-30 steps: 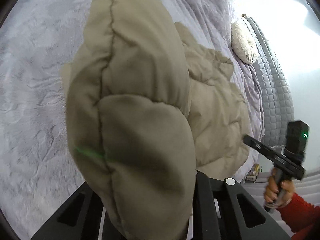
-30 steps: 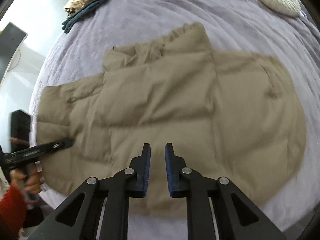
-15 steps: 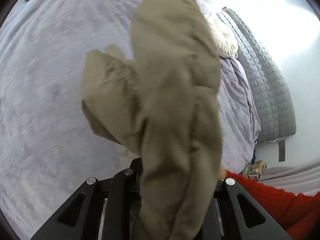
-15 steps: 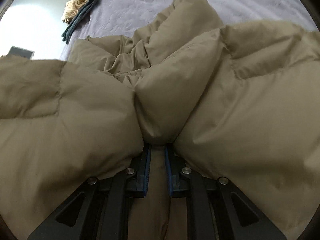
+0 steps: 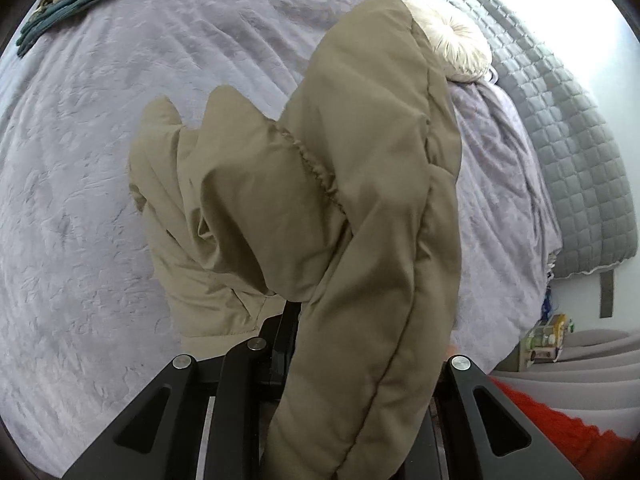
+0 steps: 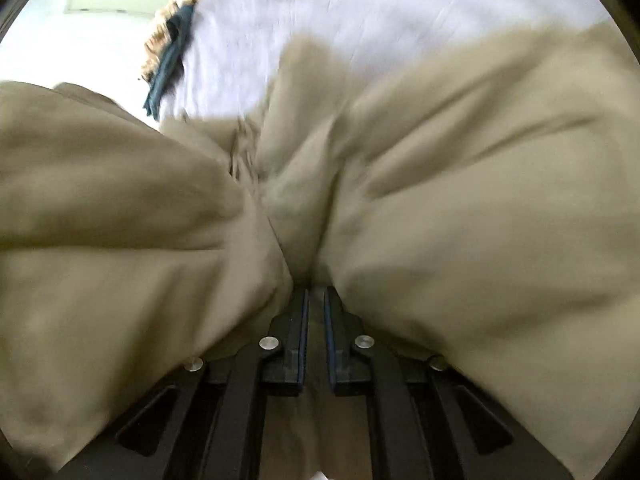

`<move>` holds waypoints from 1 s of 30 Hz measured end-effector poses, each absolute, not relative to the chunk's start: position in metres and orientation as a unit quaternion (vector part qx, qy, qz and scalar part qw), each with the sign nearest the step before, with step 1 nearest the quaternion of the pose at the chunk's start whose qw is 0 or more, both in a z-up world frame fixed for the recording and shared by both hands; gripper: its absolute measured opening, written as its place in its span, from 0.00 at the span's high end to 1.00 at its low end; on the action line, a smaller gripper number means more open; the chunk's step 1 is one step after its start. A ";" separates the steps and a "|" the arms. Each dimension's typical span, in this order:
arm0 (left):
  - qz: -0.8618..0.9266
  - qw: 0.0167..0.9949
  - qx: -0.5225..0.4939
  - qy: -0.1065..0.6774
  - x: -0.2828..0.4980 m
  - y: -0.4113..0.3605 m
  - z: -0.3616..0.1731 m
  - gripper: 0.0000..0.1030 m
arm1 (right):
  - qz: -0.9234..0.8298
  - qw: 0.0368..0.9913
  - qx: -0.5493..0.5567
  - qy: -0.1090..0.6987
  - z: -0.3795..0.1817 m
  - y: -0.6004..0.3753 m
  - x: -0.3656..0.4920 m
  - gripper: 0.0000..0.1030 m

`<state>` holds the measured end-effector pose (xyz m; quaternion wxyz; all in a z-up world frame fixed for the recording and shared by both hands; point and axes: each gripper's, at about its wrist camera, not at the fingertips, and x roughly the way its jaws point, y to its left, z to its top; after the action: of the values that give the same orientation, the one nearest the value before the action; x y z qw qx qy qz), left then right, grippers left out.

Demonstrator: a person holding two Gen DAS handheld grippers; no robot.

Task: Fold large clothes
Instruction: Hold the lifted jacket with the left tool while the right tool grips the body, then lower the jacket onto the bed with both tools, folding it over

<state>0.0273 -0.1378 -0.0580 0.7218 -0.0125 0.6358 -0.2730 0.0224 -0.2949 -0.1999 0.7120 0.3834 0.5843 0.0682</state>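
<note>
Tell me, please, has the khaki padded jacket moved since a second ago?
Yes. The khaki padded jacket, then spread flat, is now bunched and lifted off the lilac bedspread, gripped by both grippers.

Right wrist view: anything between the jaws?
Yes. A pinched fold of the tan padded jacket sits between the right gripper jaws, which have just been closing; right wrist view shows it.

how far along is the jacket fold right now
Early. Done: both grippers have hold of the tan puffer jacket. The left gripper is shut on a padded section that hangs in front of it above the purple bedspread. The right gripper, its jaws just closed, pinches bunched fabric. Left: no flat fold shows yet, so laying it down and smoothing remain.
</note>
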 end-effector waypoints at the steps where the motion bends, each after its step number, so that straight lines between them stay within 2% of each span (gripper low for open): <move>1: -0.272 0.720 -0.006 0.638 0.028 -0.142 -0.062 0.80 | 0.058 0.718 0.384 0.577 -0.191 -0.308 0.014 0.91; 6: -0.302 0.686 0.011 0.662 0.024 -0.193 -0.094 0.77 | -0.004 0.733 0.401 0.550 -0.166 -0.371 -0.046 0.91; 9: -0.335 0.659 0.000 0.674 0.024 -0.218 -0.117 0.62 | -0.028 0.728 0.410 0.549 -0.165 -0.392 -0.081 0.91; 10: -0.344 0.651 -0.004 0.676 0.026 -0.224 -0.126 0.53 | -0.034 0.726 0.412 0.549 -0.165 -0.397 -0.088 0.91; 12: -0.364 0.635 -0.016 0.682 0.030 -0.235 -0.141 0.42 | -0.048 0.723 0.416 0.550 -0.163 -0.409 -0.111 0.91; 14: -0.377 0.618 -0.024 0.690 0.032 -0.244 -0.154 0.37 | -0.058 0.722 0.418 0.548 -0.160 -0.420 -0.142 0.91; 15: -0.384 0.609 -0.028 0.694 0.034 -0.248 -0.160 0.33 | -0.060 0.722 0.418 0.548 -0.158 -0.420 -0.147 0.86; 16: -0.391 0.602 -0.032 0.696 0.035 -0.251 -0.164 0.30 | -0.062 0.722 0.419 0.548 -0.156 -0.418 -0.152 0.71; 17: -0.397 0.594 -0.040 0.699 0.038 -0.254 -0.167 0.30 | -0.062 0.723 0.419 0.545 -0.151 -0.416 -0.161 0.60; 18: -0.400 0.590 -0.045 0.700 0.042 -0.259 -0.172 0.30 | -0.060 0.726 0.420 0.541 -0.146 -0.415 -0.165 0.39; 19: -0.402 0.584 -0.053 0.703 0.044 -0.262 -0.175 0.30 | -0.051 0.735 0.421 0.530 -0.138 -0.411 -0.173 0.33; 26: -0.398 0.573 -0.063 0.714 0.054 -0.296 -0.185 0.30 | 0.024 0.783 0.382 0.490 -0.088 -0.373 -0.189 0.33; 30: -0.399 0.582 -0.041 0.708 0.052 -0.308 -0.179 0.30 | 0.049 0.777 0.375 0.503 -0.097 -0.349 -0.168 0.33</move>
<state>0.0517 -0.3080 -0.1788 0.5817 -0.0414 0.7078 -0.3987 -0.1680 -0.3486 -0.0965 0.7770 0.3750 0.5032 0.0487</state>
